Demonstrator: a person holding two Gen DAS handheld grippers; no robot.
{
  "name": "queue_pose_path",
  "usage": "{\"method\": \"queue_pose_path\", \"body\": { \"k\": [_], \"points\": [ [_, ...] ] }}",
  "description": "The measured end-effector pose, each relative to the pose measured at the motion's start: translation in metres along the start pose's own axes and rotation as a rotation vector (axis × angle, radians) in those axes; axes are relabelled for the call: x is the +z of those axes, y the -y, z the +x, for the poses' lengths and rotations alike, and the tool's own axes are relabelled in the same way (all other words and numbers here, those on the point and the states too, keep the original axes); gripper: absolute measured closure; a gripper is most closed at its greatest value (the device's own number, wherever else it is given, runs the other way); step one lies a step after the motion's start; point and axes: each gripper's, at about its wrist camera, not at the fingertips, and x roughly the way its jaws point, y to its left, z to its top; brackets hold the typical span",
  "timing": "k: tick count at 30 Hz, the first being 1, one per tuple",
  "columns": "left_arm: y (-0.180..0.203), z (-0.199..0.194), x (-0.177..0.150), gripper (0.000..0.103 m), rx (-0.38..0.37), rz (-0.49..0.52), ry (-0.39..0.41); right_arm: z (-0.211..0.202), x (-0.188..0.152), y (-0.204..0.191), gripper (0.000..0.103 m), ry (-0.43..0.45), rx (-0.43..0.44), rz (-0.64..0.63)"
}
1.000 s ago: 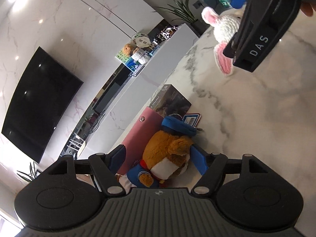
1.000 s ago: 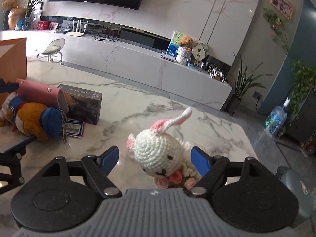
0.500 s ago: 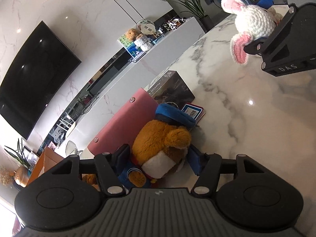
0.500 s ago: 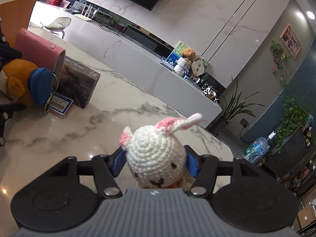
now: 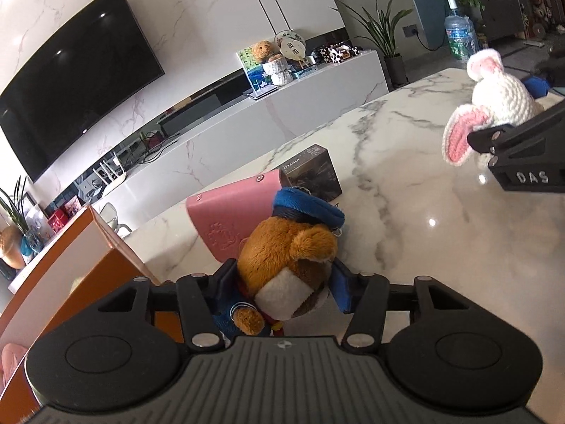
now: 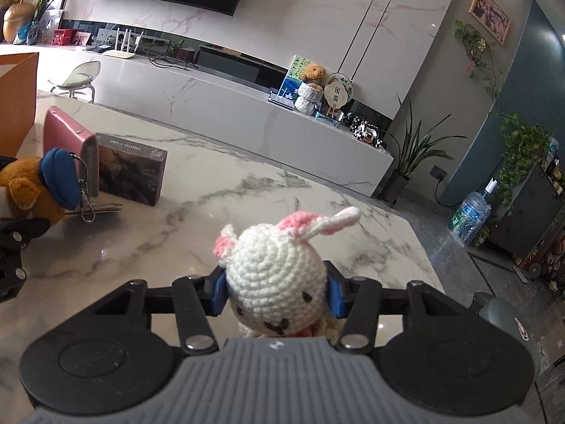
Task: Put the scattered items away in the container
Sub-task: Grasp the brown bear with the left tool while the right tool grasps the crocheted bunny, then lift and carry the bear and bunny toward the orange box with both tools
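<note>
On marble table (image 5: 406, 219): two gripped plush toys (image 5: 286, 265).

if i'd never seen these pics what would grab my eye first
Two soft toys, each clamped in a gripper whose jaws have just been closing: a brown bear in a blue cap in the left gripper, a white crocheted bunny in the right gripper. Behind the bear, a pink wallet and a dark box lie on the marble table.

Bright daylight, tabletop glare, fisheye-warped edges
</note>
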Motion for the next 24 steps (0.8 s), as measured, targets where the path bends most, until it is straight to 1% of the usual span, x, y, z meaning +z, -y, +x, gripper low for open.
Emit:
{"method": "queue_pose_path", "body": {
  "k": [6,11,17,24],
  "points": [
    [-0.008,-0.042,0.007,0.04,0.006,-0.069,0.02,-0.037,0.001,-0.003,0.048,0.009,0.045,0.049],
    [-0.017,-0.074,0.011,0.039,0.026,-0.125,0.04,-0.072,0.006,-0.004,0.048,0.027,0.06,0.085],
    [-0.024,-0.11,0.009,0.039,0.051,-0.165,0.066,-0.118,0.012,-0.006,0.048,0.084,0.063,0.1],
    [-0.036,-0.148,0.005,0.039,0.071,-0.204,0.12,-0.165,0.018,-0.013,0.048,0.155,0.075,0.096]
  ]
}}
